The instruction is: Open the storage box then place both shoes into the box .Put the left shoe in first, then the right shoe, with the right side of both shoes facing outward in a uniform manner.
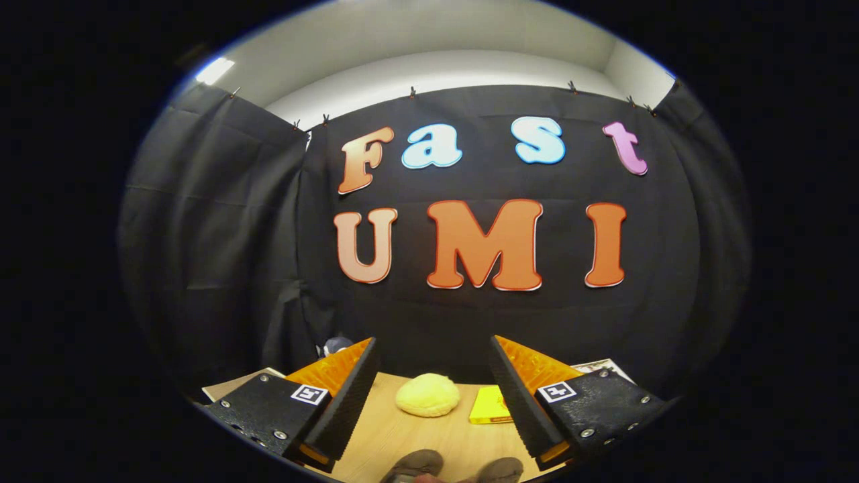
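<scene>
Shoes, two grey-brown soft ones [453, 467], lay on the pale wooden bench [382, 429] between the released, empty fingers [433, 402]. Judging so, the task was only starting; next the storage box must be found and opened.

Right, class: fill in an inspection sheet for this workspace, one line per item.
Surface: wooden table.
Job's things: two brownish rounded tips, possibly the shoes, between the fingers at the near edge; storage box nothing seen.
Clutter: pale yellow rounded lump and flat yellow packet, both beyond the fingers.
Grippers: gripper open, fingers apart, holding nothing.
Cables: nothing seen.
Surroundings: black cloth wall, white wall above.
</scene>
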`<state>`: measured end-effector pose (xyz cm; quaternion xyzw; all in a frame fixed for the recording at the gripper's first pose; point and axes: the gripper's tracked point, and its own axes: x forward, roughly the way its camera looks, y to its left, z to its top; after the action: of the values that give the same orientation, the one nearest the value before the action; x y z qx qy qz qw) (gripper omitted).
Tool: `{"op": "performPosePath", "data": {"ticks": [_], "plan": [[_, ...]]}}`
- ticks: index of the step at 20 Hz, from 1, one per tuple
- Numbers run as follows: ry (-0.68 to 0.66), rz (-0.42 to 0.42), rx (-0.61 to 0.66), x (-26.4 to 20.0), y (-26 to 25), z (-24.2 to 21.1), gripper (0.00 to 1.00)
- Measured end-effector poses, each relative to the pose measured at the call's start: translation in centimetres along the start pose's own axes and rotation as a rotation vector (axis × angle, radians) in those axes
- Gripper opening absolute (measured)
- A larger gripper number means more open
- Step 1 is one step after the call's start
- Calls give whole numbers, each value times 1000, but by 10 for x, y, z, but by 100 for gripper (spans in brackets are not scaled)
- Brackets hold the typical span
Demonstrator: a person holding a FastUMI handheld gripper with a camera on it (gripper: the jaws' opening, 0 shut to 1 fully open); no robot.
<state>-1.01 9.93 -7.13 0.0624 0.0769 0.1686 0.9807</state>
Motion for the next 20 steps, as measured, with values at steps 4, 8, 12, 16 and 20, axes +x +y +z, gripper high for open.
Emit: {"op": "performPosePath", "data": {"ticks": [4,8,12,16,20], "plan": [[119,148,143,7,42,-52,98],[305,333,316,9,95,-121,98],[528,523,586,-7,152,-182,98],[673,618,786,-22,192,-222,97],[802,692,962,-28,217,-258,95]]}}
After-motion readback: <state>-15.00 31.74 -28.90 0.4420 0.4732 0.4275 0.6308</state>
